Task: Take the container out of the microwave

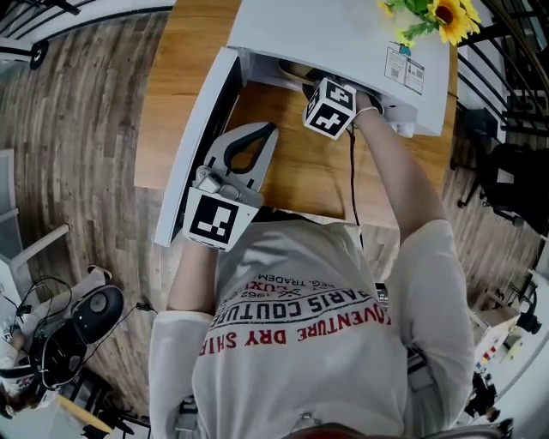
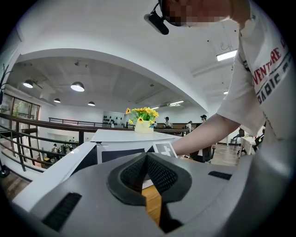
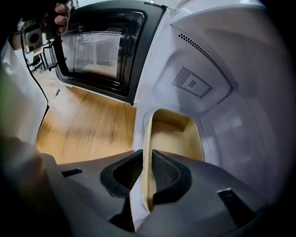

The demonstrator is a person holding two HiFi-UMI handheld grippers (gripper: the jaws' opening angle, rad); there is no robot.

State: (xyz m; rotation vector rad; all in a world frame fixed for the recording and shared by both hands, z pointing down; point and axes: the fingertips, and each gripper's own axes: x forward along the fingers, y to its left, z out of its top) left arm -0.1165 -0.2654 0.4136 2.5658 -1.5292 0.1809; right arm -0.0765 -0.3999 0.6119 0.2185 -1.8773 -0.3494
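A white microwave (image 1: pixel 343 34) stands on the wooden table (image 1: pixel 300 180) with its door (image 1: pixel 193 146) swung open to the left. A beige container (image 3: pixel 178 139) sits inside the white cavity. My right gripper (image 3: pixel 147 173) reaches into the cavity from above, and its pads clamp the container's near wall. In the head view only its marker cube (image 1: pixel 330 107) shows at the microwave's mouth; the jaws are hidden inside. My left gripper (image 1: pixel 268 129) hangs over the table next to the open door, shut and empty, its pads (image 2: pixel 157 173) meeting at the tip.
A vase of yellow flowers (image 1: pixel 433 15) stands on top of the microwave at its right end. The table's near edge (image 1: pixel 326 214) runs just in front of my body. Black railings (image 1: pixel 515 51) are to the right, and a chair with cables (image 1: pixel 77 326) is on the floor at the left.
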